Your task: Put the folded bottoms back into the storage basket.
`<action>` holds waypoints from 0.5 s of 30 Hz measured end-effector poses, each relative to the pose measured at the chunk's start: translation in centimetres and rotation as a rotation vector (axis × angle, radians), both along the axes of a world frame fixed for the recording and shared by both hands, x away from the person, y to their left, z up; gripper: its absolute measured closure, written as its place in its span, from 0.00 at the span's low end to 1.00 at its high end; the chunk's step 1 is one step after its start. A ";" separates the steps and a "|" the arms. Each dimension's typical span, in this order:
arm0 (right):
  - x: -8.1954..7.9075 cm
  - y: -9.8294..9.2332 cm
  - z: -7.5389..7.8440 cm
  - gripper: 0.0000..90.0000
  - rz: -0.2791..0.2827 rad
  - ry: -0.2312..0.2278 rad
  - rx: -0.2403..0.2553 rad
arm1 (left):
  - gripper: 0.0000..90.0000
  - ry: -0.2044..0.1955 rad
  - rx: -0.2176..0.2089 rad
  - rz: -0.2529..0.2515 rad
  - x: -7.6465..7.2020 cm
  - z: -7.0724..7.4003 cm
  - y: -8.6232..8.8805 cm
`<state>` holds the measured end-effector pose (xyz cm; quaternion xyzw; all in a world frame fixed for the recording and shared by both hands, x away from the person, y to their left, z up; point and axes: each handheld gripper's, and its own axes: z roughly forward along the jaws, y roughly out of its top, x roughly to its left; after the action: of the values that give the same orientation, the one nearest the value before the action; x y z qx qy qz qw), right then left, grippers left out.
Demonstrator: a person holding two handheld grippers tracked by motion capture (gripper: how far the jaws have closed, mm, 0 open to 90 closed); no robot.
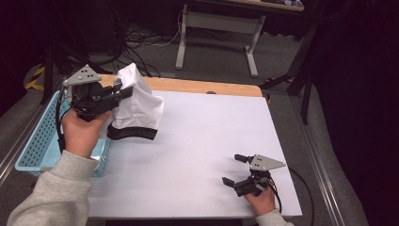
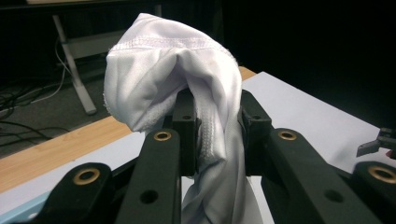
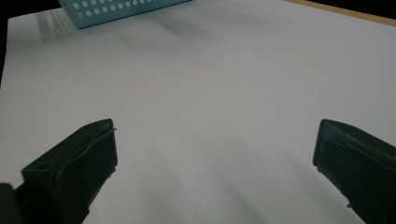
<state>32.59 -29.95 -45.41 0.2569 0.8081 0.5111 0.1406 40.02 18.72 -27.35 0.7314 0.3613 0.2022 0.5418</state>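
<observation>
A white garment (image 1: 136, 106) with a black band along its lower hem hangs in the air above the table's left part. My left gripper (image 1: 123, 91) is shut on a bunched fold near its top. In the left gripper view the white cloth (image 2: 187, 79) is pinched between the two black jaws and drapes over and below them. My right gripper (image 1: 234, 169) rests low over the white tabletop near the front right, its jaws wide apart with nothing between them. Bare white table (image 3: 210, 93) lies between the spread jaws in the right gripper view.
A light blue perforated basket (image 1: 35, 146) stands at the table's left edge, under my left hand; its corner (image 3: 116, 9) shows far off in the right gripper view. A wooden strip (image 1: 202, 87) runs along the table's far edge. Beyond it are desk legs and cables on the floor.
</observation>
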 end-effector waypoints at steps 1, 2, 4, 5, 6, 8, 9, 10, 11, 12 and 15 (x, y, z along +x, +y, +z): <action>0.0 0.0 0.0 0.01 0.000 0.000 -0.001 | 0.82 -0.004 0.003 0.003 -0.2 0.1 0.5; 0.0 0.0 0.0 0.01 0.000 0.000 -0.001 | 0.82 -0.004 0.003 0.003 -0.2 0.1 0.5; 0.0 0.0 0.0 0.01 0.000 0.001 -0.002 | 0.82 -0.001 0.000 0.014 -0.3 0.1 1.2; 0.0 0.0 0.0 0.01 0.000 0.000 -0.001 | 0.82 -0.002 0.000 0.019 -0.4 0.1 1.6; 0.0 0.0 0.0 0.01 0.000 0.000 -0.002 | 0.82 0.000 -0.002 0.024 -0.5 0.1 1.9; 0.0 0.0 0.0 0.01 0.000 0.000 -0.002 | 0.82 0.002 -0.003 0.026 -0.6 0.2 2.5; 0.0 0.0 0.0 0.01 0.001 -0.001 -0.002 | 0.82 0.003 0.002 0.031 -0.7 0.1 2.8; 0.0 0.0 0.0 0.01 0.001 -0.001 -0.002 | 0.82 0.003 0.002 0.031 -0.7 0.1 2.8; 0.0 0.0 0.0 0.01 0.001 -0.001 -0.002 | 0.82 0.007 0.003 0.035 -0.7 0.1 3.0; 0.0 0.0 0.0 0.01 0.001 -0.001 -0.002 | 0.82 0.007 0.000 0.042 -0.8 0.1 3.4; 0.0 0.0 0.0 0.01 0.002 -0.001 -0.003 | 0.82 0.007 -0.010 0.052 -1.0 0.2 4.2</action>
<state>32.57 -29.91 -45.43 0.2556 0.8090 0.5102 0.1410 38.97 22.90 -27.19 0.7198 0.3832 0.2119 0.5387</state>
